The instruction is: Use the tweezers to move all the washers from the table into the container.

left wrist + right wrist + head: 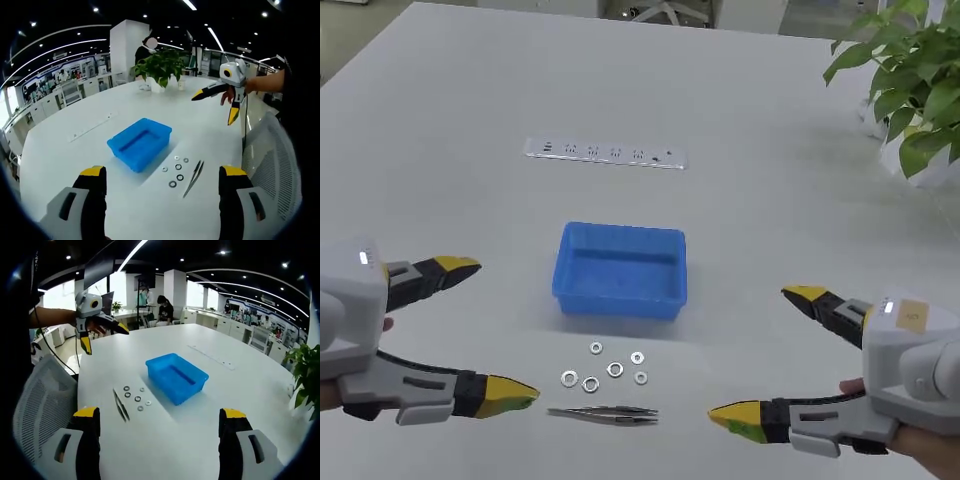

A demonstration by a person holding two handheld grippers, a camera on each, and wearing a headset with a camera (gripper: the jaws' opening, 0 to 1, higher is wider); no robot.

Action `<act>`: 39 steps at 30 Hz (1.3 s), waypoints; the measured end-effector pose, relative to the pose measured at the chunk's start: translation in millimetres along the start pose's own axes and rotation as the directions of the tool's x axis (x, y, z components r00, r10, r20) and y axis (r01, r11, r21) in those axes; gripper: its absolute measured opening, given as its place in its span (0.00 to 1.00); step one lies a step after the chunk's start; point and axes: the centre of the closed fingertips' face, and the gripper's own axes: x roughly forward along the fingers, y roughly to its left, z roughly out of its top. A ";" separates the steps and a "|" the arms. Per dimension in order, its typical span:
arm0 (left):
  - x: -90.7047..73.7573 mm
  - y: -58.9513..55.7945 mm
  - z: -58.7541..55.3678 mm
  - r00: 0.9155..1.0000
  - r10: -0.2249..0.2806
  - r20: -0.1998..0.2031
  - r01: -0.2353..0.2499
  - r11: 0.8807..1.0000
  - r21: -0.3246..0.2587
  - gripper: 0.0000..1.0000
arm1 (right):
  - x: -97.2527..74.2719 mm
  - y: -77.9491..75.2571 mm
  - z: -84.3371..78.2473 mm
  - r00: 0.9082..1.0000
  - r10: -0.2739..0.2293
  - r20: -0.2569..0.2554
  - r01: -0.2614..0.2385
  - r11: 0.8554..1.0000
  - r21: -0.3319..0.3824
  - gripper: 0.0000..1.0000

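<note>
Washers (pixel 615 370) lie beside tweezers (pixel 605 411)

Worktop (pixel 470 120): smooth, matt, pale surface, no visible grain. Container (pixel 618 300), frame centre: smooth moulded plastic with a faint sheen on its walls. Washers (pixel 615 370) and tweezers (pixel 605 411) below it: bare bright metal, shiny; left gripper (pixel 505 331) and right gripper (pixel 748 352), lower corners: matt plastic shells, jaws likewise matt.

Six washers (pixel 615 370), tweezers (pixel 605 411) between left tongs (pixel 500 330), right tongs (pixel 751 352), both spread wide; blue container (pixel 620 232) just beyond.
</note>
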 end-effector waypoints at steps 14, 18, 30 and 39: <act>0.3 -1.0 0.7 1.000 -0.007 -0.002 0.007 1.000 0.003 0.99 | -0.5 -0.7 -0.9 1.000 -0.001 -0.005 0.001 1.000 -0.002 1.00; 0.4 -1.5 0.6 1.000 -0.009 -0.003 0.009 1.000 0.002 0.99 | -0.1 -0.7 -1.8 1.000 0.000 -0.009 0.000 1.000 -0.004 1.00; 1.2 -0.9 -2.6 1.000 -0.011 -0.015 0.011 1.000 0.003 0.99 | -0.7 -0.3 -2.8 1.000 0.002 -0.015 -0.002 1.000 -0.004 1.00; 0.8 -2.4 -5.0 0.999 -0.023 -0.028 0.023 0.999 0.023 0.95 | -1.6 -0.3 -3.0 1.000 0.005 -0.018 -0.005 1.000 -0.006 1.00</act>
